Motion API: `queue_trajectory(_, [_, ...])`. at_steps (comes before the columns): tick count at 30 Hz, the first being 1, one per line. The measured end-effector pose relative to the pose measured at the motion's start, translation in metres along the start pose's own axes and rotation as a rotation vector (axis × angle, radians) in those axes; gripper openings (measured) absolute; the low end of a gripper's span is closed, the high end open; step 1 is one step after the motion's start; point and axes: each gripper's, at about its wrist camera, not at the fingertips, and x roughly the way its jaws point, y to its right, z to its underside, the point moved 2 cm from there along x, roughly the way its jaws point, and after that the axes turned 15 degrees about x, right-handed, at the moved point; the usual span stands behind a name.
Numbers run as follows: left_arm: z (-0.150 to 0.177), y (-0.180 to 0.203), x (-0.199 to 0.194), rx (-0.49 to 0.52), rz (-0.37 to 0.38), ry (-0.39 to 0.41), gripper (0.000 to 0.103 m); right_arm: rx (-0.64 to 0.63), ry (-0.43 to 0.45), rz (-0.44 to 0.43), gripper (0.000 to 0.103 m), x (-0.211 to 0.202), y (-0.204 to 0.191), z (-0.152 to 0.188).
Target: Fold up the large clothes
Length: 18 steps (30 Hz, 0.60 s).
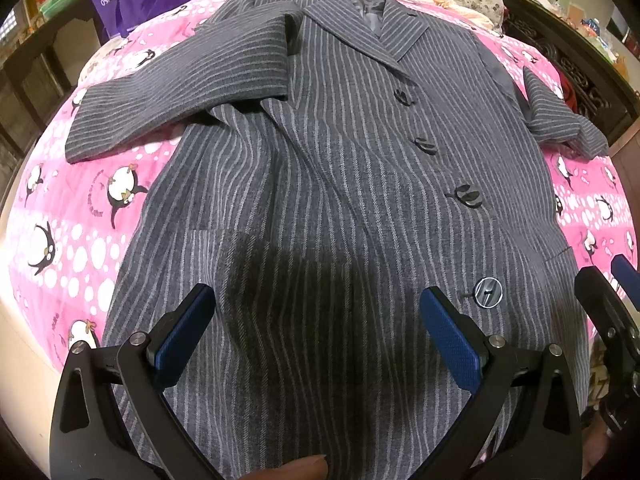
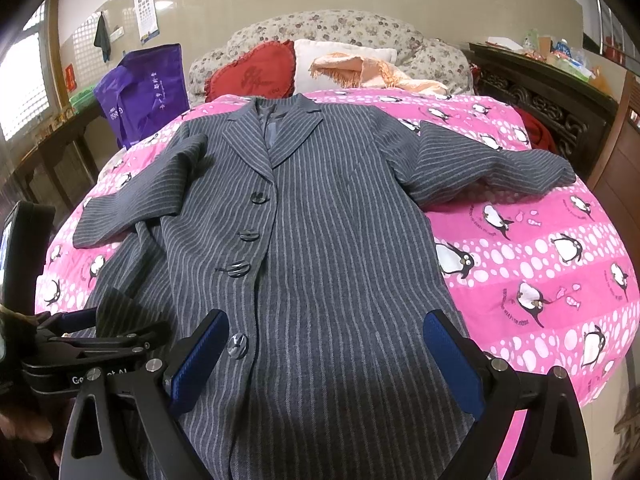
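Right wrist view: grey pinstriped coat [image 2: 320, 220] lies buttoned, face-up on the pink bed [image 2: 540, 248]; left gripper [image 1: 316, 336] and right gripper [image 2: 326, 360] fingers spread wide, empty.

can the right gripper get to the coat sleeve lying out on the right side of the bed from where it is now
Probably yes. The right gripper hovers open over the coat hem, and the sleeve lies flat on the pink bedspread with nothing on or across it, though it is well ahead.

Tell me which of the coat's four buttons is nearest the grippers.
The lowest button on the striped coat, pale and shiny; the three above it look darker.
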Motion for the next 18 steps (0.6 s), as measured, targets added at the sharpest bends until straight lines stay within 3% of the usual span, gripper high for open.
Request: queue_trajectory(18, [0.0028,-0.0004,0.0006,-0.003,0.000,-0.004,0.102,-0.004,-0.008,-0.002,0.097,0.0012,-0.0031,0.0053])
